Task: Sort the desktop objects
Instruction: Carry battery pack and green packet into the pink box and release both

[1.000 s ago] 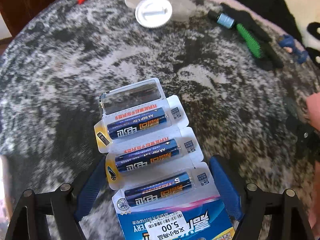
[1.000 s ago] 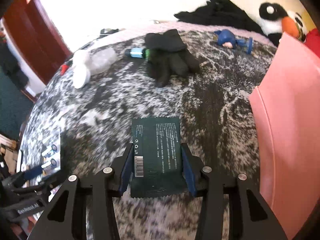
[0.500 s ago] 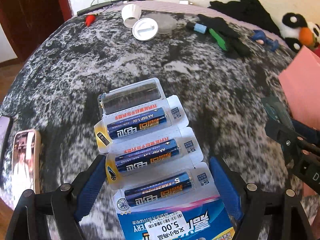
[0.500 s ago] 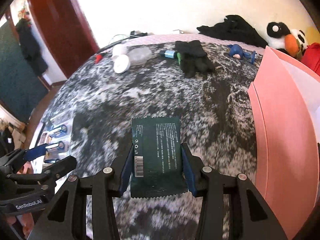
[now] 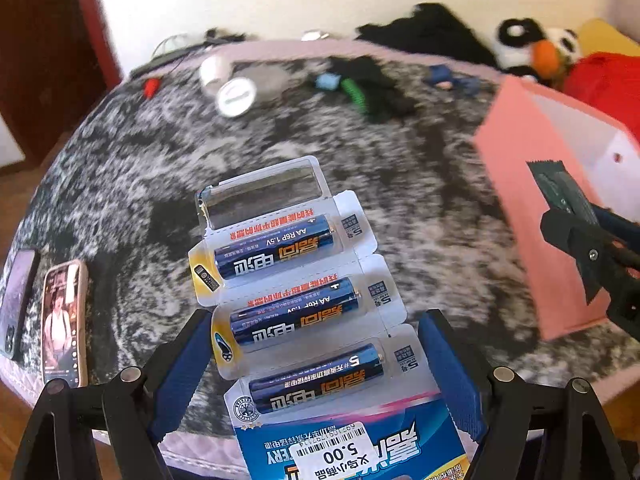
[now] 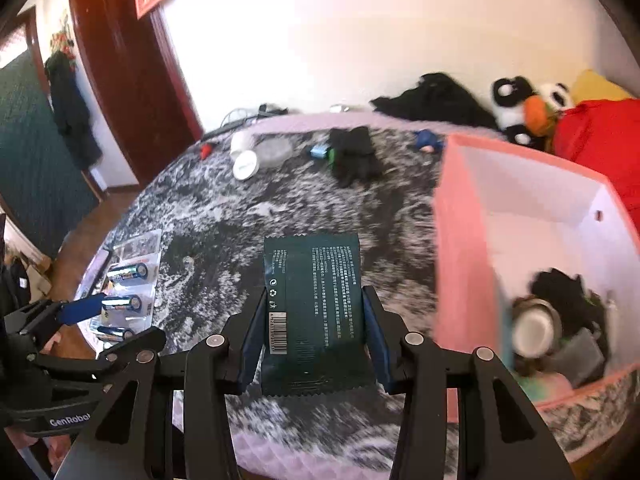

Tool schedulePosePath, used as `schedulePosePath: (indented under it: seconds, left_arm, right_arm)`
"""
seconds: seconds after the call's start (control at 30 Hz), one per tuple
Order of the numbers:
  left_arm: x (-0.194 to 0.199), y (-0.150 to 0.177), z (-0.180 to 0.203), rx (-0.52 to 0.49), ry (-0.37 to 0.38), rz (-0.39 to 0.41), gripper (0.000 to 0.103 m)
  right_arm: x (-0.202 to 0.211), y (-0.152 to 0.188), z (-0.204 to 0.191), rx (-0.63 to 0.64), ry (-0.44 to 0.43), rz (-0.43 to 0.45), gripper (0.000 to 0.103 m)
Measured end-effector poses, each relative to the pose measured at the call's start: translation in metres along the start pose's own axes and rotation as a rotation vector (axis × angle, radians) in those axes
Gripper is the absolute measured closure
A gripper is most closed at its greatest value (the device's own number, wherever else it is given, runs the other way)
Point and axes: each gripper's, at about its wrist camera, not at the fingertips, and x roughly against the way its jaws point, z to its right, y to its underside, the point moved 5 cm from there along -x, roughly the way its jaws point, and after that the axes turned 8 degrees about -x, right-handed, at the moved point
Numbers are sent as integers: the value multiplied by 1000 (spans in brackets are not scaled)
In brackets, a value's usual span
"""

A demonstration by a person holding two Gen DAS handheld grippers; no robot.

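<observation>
While the left claw (image 5: 316, 364), seen from the left wrist, carries the blue blister card of AA batteries (image 5: 304, 312) over the grey mottled bench (image 5: 132, 168), keep it level; from the right wrist, the right claw (image 6: 314, 340) pinches a dark green foil sachet (image 6: 314, 300) beside the pink cardboard box (image 6: 464, 264), whose near wall it must clear, the black glove (image 6: 354, 156) lying well apart.

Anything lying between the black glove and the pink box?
No. In the right wrist view, only bare mottled cloth runs from the black glove to the pink box; the blue toy sits farther back.
</observation>
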Motion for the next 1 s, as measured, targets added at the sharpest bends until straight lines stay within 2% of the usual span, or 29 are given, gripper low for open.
schedulePosePath:
  seconds: [0.27,0.5,0.73,0.87,1.0]
  left_arm:
    - [44,-15,87,-134,73,67,17]
    - [59,-32,165,-245,150,96,17]
    - [57,-60,214,-304,186,116,17]
    - [55,-76,240,-335,201,128,17]
    - [44,-100,255,-348,201,139,17]
  right_arm:
    - [89,11,61,-59,64,106,55]
    - [141,21,124,-152,137,168,55]
    - [164,19,175,-219,211,193,55]
    - [167,5,202,-235,283,212,55]
    - [156,-15,227,-274,307,208,55]
